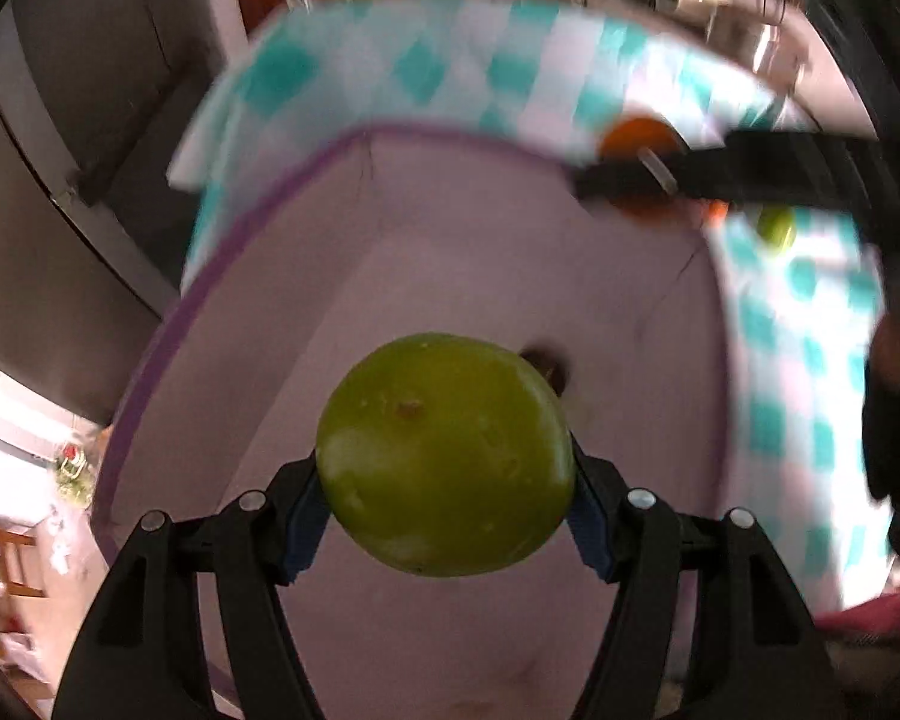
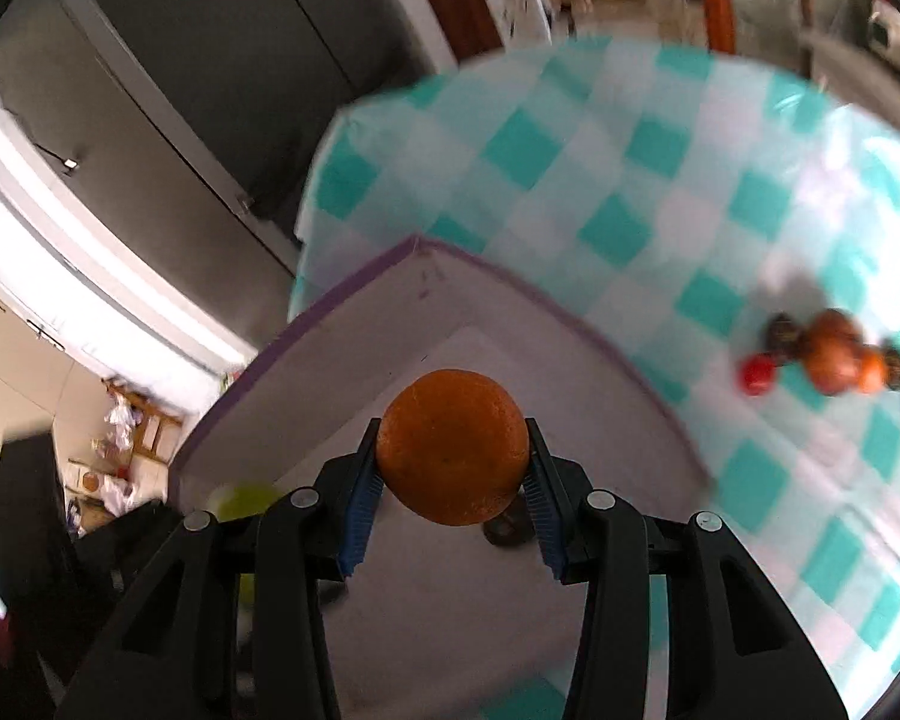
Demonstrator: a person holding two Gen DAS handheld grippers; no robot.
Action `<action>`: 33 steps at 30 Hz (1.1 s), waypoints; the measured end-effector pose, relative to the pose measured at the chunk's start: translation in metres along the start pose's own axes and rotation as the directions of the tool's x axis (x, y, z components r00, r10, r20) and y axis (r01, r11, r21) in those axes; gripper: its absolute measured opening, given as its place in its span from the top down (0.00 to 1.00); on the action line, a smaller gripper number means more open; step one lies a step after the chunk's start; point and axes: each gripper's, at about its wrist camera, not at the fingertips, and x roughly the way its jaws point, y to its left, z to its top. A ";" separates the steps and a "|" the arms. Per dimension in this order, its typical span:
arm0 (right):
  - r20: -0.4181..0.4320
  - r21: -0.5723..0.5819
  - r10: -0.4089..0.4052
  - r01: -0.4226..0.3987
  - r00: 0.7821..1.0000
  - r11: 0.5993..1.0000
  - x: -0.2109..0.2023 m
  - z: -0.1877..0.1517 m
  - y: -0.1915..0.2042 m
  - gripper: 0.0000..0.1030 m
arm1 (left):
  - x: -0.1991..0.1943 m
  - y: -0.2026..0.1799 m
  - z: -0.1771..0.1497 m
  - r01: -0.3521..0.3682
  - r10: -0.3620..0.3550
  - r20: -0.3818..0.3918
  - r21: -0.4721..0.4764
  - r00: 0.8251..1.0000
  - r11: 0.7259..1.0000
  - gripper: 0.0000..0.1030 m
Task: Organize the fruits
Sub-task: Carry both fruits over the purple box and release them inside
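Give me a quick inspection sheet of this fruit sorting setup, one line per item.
Surface: teal checked tablecloth.
Job's things: green fruit; orange; pale purple-rimmed box under both; one small dark fruit in the box.
Clutter: loose fruit pile on the cloth.
Grippers: left gripper shut on green fruit; right gripper shut on orange.
Cables: nothing seen.
Surroundings: dark cabinet doors, blurred room beyond.

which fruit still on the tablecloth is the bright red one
The small red fruit at the left end of the fruit cluster on the checkered tablecloth. Its neighbours are orange-brown or dark; it is smaller too.
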 end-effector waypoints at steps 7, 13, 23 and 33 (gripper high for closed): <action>-0.260 -0.170 -0.079 0.035 0.962 0.985 0.104 0.020 0.033 0.57 | 0.028 -0.013 0.002 0.076 -0.046 -0.112 0.275 0.993 0.958 0.35; -0.402 -0.334 -0.144 0.001 0.904 0.943 0.158 0.011 0.053 0.57 | 0.044 -0.031 0.002 0.164 -0.093 -0.188 0.411 0.978 0.897 0.35; -0.442 -0.337 -0.114 -0.047 0.890 0.940 0.182 0.015 0.054 0.57 | 0.078 -0.050 0.014 0.255 -0.109 -0.307 0.486 0.945 0.836 0.35; -0.381 -0.232 -0.030 -0.064 0.924 0.971 0.149 0.009 0.031 0.30 | 0.062 -0.046 0.024 0.220 -0.124 -0.219 0.495 0.968 0.841 0.34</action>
